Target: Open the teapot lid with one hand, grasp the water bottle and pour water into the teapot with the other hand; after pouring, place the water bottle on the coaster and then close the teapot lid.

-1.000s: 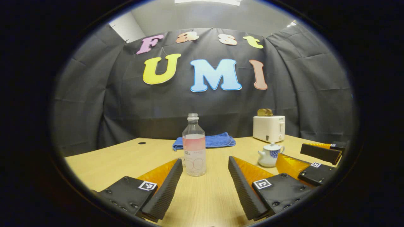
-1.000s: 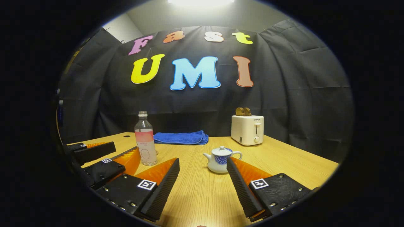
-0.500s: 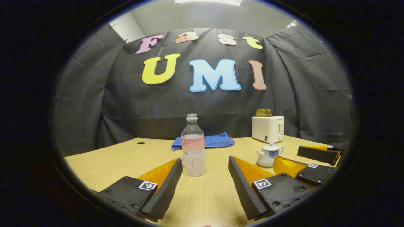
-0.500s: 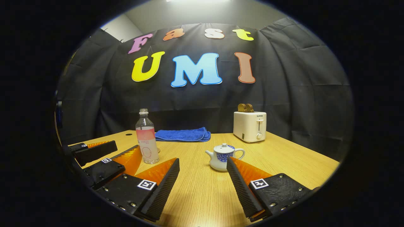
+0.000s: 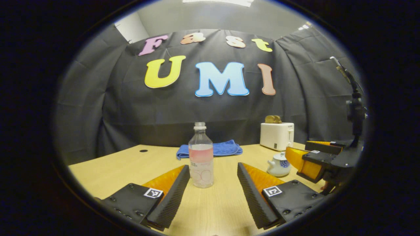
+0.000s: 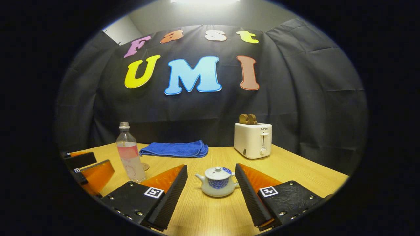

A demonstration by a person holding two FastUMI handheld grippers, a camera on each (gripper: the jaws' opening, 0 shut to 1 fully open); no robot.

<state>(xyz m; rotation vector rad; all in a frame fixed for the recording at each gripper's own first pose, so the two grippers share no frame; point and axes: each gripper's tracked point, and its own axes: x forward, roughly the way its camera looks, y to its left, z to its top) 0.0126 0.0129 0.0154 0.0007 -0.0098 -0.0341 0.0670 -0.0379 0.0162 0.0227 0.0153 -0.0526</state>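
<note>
Teapot (image 6: 216,182) now centred, toaster (image 6: 253,140) behind

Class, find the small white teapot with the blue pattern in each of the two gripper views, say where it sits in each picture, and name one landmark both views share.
Left gripper view: the small white teapot with the blue pattern sits right of centre, between the left gripper and the right gripper.
Right gripper view: the teapot is low at centre, between the right gripper's open fingers.
Shared landmark: the white toaster, behind the teapot.

recording booth | black cloth wall (image 6: 311,108) | wooden table (image 6: 295,170), toaster (image 6: 252,140)
</note>
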